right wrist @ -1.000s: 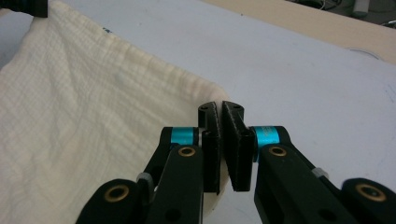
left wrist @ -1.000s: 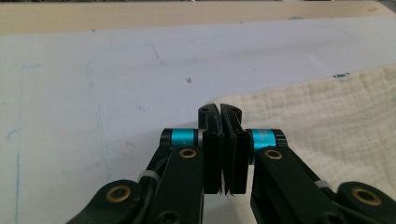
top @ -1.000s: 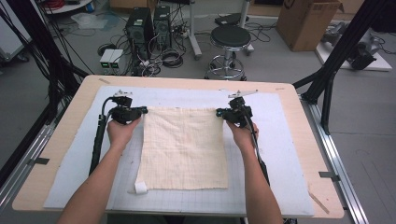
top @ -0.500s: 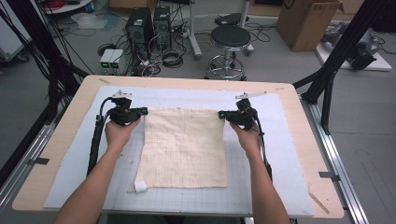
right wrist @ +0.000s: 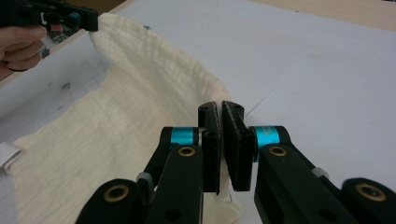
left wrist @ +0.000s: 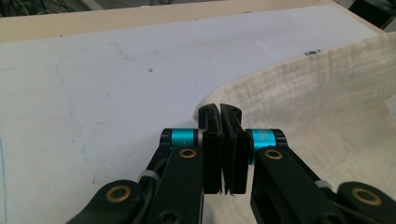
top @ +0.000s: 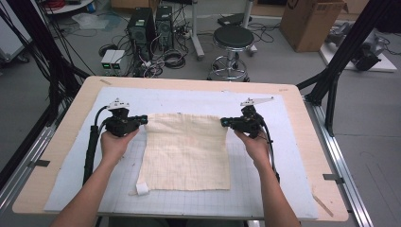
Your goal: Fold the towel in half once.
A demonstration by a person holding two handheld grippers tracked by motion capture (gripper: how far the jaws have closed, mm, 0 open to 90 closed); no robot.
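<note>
Already both far corners of the cloth point(top: 187, 151) are pinched: left hand-held gripper point(top: 142, 120) and right hand-held gripper point(top: 225, 122) each clamp one. Folding toward the near edge is likely left.

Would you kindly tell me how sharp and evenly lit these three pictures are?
High view: soft overall, even light, no glare on the cream gridded cloth. Left gripper view: left hand-held gripper crisp, cloth weave clear, far wooden table edge softer. Right gripper view: right hand-held gripper sharp, while the other hand at the top left corner is blurred.
</note>
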